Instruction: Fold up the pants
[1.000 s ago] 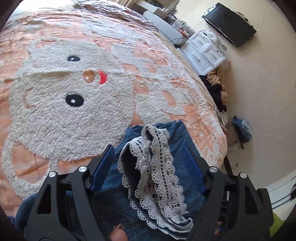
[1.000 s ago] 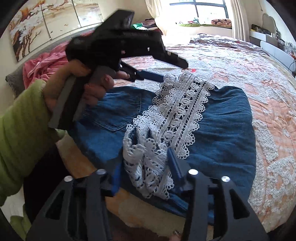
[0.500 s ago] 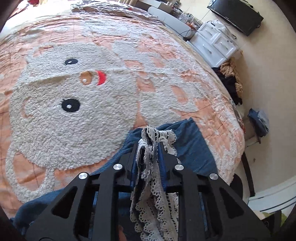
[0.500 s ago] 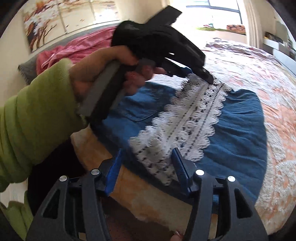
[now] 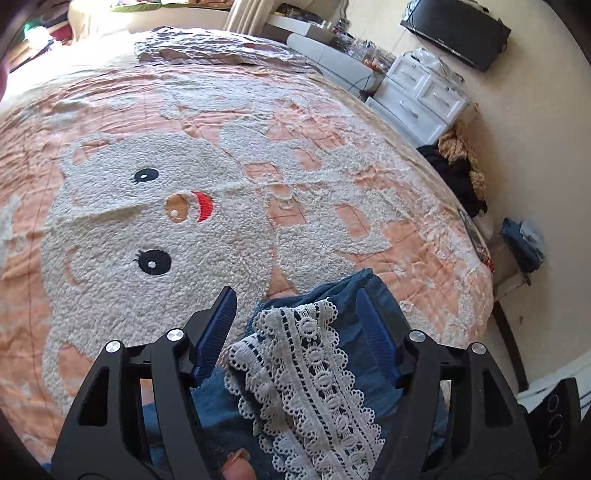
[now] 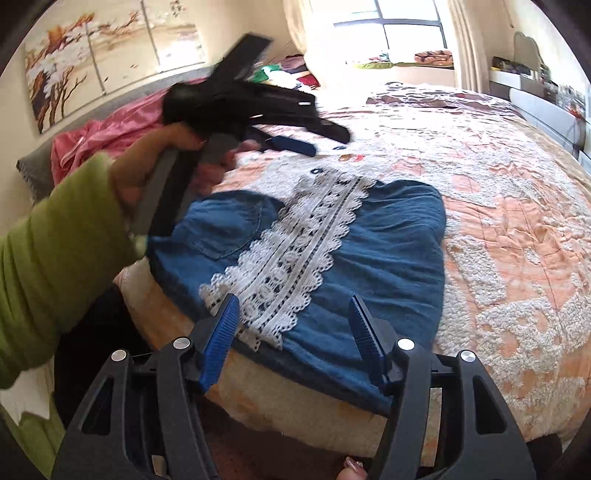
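The pants (image 6: 369, 258), blue denim with a broad band of white lace (image 6: 295, 258) running across them, lie folded in a compact block at the near edge of the bed (image 6: 517, 229), on a peach quilt (image 5: 332, 206) worked with a fluffy white animal face. One corner of the block sits right at the bed's rim.

The left gripper (image 5: 295, 321) hovers over the far end of the lace band. Its jaws have just been opening and now stand wide; the lace and denim lie between the blue pads (image 5: 218, 325) without being pressed. In the right wrist view this gripper appears raised above the pants, held by a hand (image 6: 162, 170) in a green sleeve (image 6: 55, 266); it is blurred, so how far it is off the cloth cannot be told exactly.

The right gripper (image 6: 291, 328) is at the near edge of the fold, jaws apart and also just opening. The near end of the lace lies between its pads, but they seem clear of the fabric.

Beyond the bed stand a white drawer unit (image 5: 421, 96), a dark screen (image 5: 458, 29) on the wall and a heap of clothes (image 5: 458, 166) on the floor. A pink cover (image 6: 110, 136) is bunched at the headboard side under a painting (image 6: 110, 55).
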The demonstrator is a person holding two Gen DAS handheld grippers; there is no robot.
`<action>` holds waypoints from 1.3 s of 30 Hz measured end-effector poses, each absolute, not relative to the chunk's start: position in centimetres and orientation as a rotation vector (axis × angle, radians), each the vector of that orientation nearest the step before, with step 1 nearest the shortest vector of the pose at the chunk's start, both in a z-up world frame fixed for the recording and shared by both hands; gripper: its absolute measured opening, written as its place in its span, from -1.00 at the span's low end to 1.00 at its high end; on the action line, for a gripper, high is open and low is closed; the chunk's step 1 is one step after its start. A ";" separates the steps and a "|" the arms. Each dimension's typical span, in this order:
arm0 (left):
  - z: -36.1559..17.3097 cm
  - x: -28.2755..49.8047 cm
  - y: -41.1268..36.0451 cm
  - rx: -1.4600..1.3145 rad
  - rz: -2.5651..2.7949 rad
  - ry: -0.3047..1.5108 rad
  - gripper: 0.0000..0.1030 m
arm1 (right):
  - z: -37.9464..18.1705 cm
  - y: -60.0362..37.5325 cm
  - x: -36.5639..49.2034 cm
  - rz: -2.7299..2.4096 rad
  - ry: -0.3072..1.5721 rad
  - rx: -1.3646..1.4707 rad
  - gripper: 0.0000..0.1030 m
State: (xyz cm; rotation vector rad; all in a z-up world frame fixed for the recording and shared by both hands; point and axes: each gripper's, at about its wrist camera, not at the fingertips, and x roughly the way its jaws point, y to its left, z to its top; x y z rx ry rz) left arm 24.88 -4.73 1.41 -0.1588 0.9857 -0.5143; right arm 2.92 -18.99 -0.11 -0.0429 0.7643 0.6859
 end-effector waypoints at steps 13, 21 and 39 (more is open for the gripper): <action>-0.2 23.9 -5.0 -0.055 -0.501 1.066 -0.98 | -1.5 -13.5 3.7 0.809 0.857 -0.204 -0.81; -0.3 23.8 -4.5 -0.054 -0.458 1.052 -0.95 | -1.8 -13.8 2.9 0.845 0.837 -0.171 -0.81; -1.6 23.6 -2.2 -0.082 -0.304 1.070 -0.93 | -3.2 -12.8 3.3 0.862 0.844 -0.155 -0.70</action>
